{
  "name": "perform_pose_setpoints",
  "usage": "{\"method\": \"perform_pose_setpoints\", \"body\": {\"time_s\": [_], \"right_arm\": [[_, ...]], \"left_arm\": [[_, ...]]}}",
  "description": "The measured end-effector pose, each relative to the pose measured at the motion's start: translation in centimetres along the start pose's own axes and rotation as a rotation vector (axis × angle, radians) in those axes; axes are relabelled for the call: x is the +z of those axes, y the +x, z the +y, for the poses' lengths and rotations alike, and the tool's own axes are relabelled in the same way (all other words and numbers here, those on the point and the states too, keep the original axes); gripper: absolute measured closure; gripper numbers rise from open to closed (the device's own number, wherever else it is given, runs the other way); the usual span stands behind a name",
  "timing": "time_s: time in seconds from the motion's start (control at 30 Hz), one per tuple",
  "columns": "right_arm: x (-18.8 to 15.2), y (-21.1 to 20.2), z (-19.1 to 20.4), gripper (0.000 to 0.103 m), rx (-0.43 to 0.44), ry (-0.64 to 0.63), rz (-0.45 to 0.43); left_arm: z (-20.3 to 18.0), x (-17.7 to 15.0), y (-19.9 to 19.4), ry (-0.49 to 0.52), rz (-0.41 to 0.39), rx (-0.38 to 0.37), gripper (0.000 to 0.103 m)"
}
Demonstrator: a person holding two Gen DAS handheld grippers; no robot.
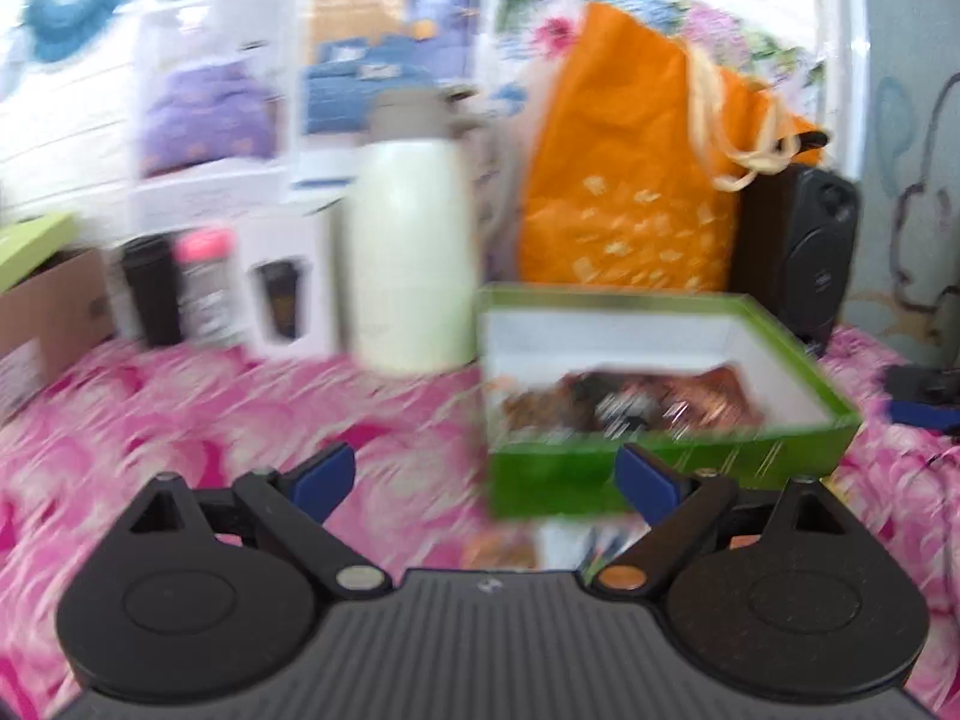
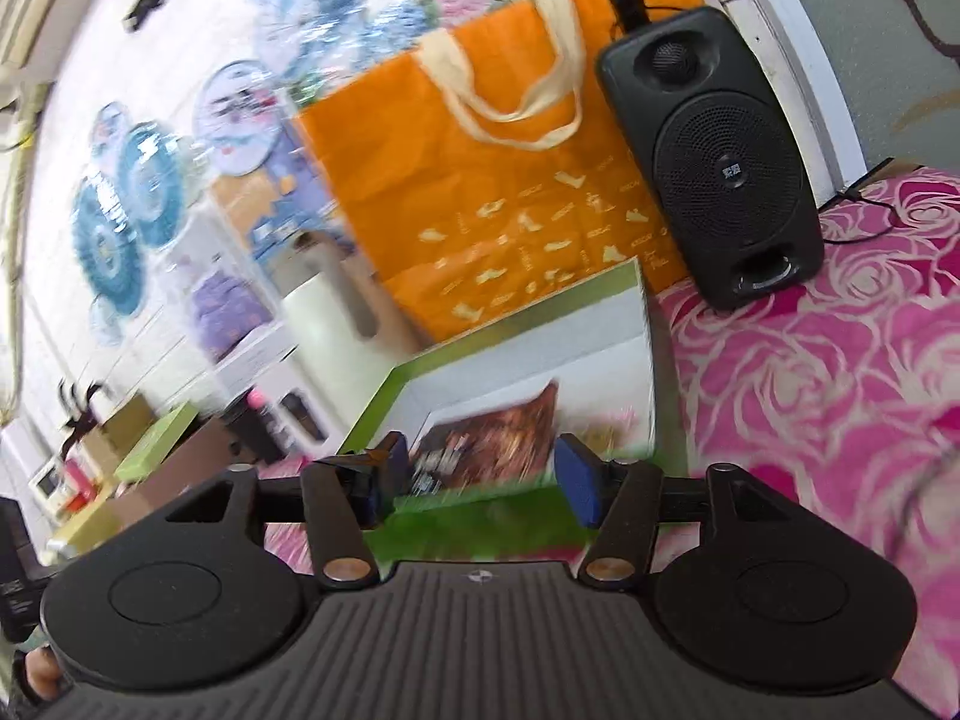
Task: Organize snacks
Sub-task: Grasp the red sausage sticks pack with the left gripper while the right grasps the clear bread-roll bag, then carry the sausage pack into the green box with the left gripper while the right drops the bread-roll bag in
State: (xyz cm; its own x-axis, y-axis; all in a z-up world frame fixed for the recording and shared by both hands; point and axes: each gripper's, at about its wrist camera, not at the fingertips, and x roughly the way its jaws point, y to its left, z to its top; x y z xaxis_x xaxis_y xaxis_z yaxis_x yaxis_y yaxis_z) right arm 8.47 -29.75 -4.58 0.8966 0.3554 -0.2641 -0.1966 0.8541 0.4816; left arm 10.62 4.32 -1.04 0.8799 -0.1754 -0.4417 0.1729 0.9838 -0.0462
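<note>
A green box [image 1: 666, 468] with a white inside stands open on the pink flowered cloth, with brown snack packets [image 1: 630, 402] lying in it. My left gripper [image 1: 486, 474] is open and empty, low over the cloth just left of the box's near wall. In the right wrist view the same green box [image 2: 456, 354] shows a brown snack packet [image 2: 498, 438] inside. My right gripper [image 2: 483, 474] is open and empty at the box's near rim, with the packet seen between its blue pads [image 2: 576, 480]. Both views are motion-blurred.
A cream flask [image 1: 414, 252] stands left of the box. An orange bag [image 1: 630, 180] and a black speaker [image 2: 714, 162] stand behind it. A dark cup [image 1: 150, 294], a pink-lidded jar [image 1: 207, 288], a white carton [image 1: 288, 294] and a cardboard box [image 1: 48, 312] sit further left.
</note>
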Motion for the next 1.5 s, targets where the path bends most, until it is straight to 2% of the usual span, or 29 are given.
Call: {"method": "perform_pose_setpoints", "body": {"time_s": [0.13,0.17,0.27,0.4,0.53,0.63,0.83,0.87,0.9,0.93,0.97,1.2,1.33,1.5], "right_arm": [[-3.8,-3.6,2.9,0.000,-0.039,-0.106,-0.034],[-4.7,-4.2,3.6,0.000,-0.058,-0.134,-0.042],[-7.4,-5.2,5.8,0.000,-0.157,-0.256,-0.043],[-9.9,-4.4,8.0,0.000,-0.232,-0.448,0.024],[-10.6,-2.8,8.5,0.000,-0.214,-0.460,0.097],[-11.0,-1.2,8.6,0.000,-0.232,-0.461,0.147],[-13.3,-0.1,9.4,0.002,-0.270,-0.530,0.237],[-13.5,-0.2,9.4,0.006,-0.261,-0.539,0.239],[-13.7,-0.6,9.5,0.009,-0.260,-0.552,0.224],[-13.8,-0.9,9.8,0.014,-0.261,-0.570,0.216],[-14.0,-1.1,9.9,0.017,-0.260,-0.582,0.211],[-14.1,-2.8,9.9,0.020,-0.248,-0.566,0.187],[-14.0,-3.6,10.0,0.023,-0.244,-0.551,0.165],[-13.8,-4.0,10.2,0.024,-0.231,-0.528,0.140]], "left_arm": [[0.9,-3.8,-1.5,-0.053,0.052,0.138,0.011],[1.0,-4.6,-1.4,-0.067,0.067,0.140,0.011],[1.1,-5.8,-0.6,-0.094,0.132,0.107,0.011],[0.7,-6.7,0.2,-0.131,0.177,0.029,0.011],[-0.1,-7.2,0.7,-0.124,0.181,0.010,0.011],[-0.3,-7.3,0.9,-0.108,0.184,0.005,0.011],[-1.4,-7.4,2.4,0.002,0.181,0.039,0.012],[-1.3,-7.4,2.2,0.002,0.174,0.027,0.024],[-1.2,-7.4,1.9,-0.004,0.160,0.015,0.046],[-1.1,-7.4,1.5,-0.013,0.151,0.022,0.057],[-0.9,-7.5,1.1,-0.024,0.148,0.022,0.063],[0.6,-8.3,-2.0,-0.100,0.146,-0.021,0.073],[1.0,-8.3,-3.8,-0.107,0.145,-0.029,0.073],[0.5,-7.3,-6.1,-0.096,0.102,-0.019,0.073]]}}
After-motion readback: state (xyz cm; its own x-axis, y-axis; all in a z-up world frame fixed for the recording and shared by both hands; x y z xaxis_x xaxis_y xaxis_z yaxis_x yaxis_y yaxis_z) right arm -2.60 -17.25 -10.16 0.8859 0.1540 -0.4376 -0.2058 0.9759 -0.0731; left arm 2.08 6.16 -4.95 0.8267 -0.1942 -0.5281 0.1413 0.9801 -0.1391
